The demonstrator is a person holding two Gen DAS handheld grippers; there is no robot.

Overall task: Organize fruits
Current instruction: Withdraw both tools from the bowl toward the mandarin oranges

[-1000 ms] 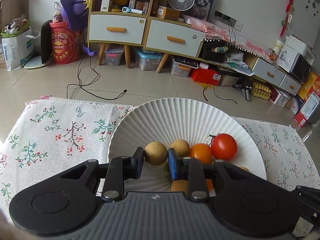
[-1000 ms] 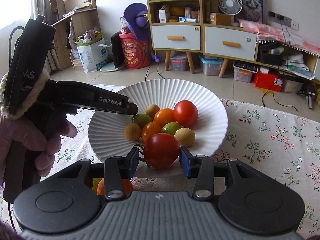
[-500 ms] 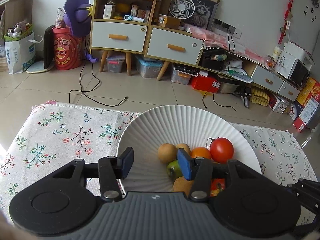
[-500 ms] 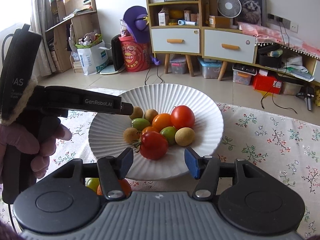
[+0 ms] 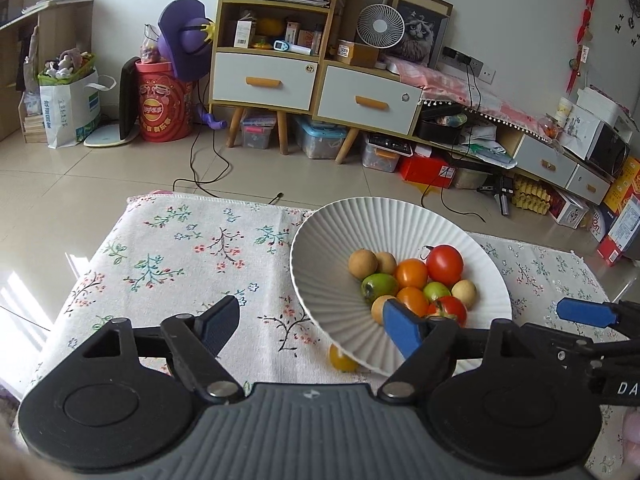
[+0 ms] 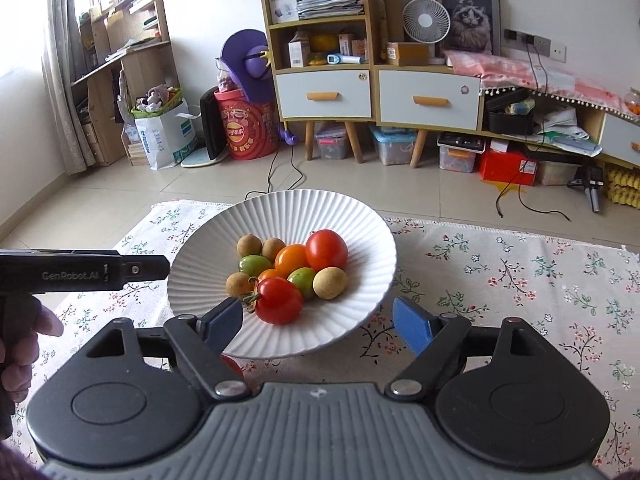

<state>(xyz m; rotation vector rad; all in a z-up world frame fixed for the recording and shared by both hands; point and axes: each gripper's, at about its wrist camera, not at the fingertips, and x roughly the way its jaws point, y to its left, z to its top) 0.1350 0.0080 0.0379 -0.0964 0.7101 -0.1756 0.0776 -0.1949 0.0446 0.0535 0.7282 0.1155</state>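
Both tools empty: left gripper [image 5: 310, 322] and right gripper [image 6: 318, 322] had jaws opening, nothing btwn pads. One yellow fruit [image 5: 341, 358] lay on floral cloth [image 5: 180, 248] at plate's near edge. Beyond, white ribbed plate [image 6: 360, 220] held the fruit pile [image 6: 288, 270], approx centre.

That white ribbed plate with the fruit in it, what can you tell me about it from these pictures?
The white plate is round and shallow like a wide bowl, with fine ridges fanning out to its rim; it looks like matte ceramic. It rests on the flowered tablecloth. Fruit is piled at its centre: two red tomatoes, orange and green ones, and small tan round fruits. A yellow fruit lies on the cloth at its near rim, partly under it. Neither gripper touches it.
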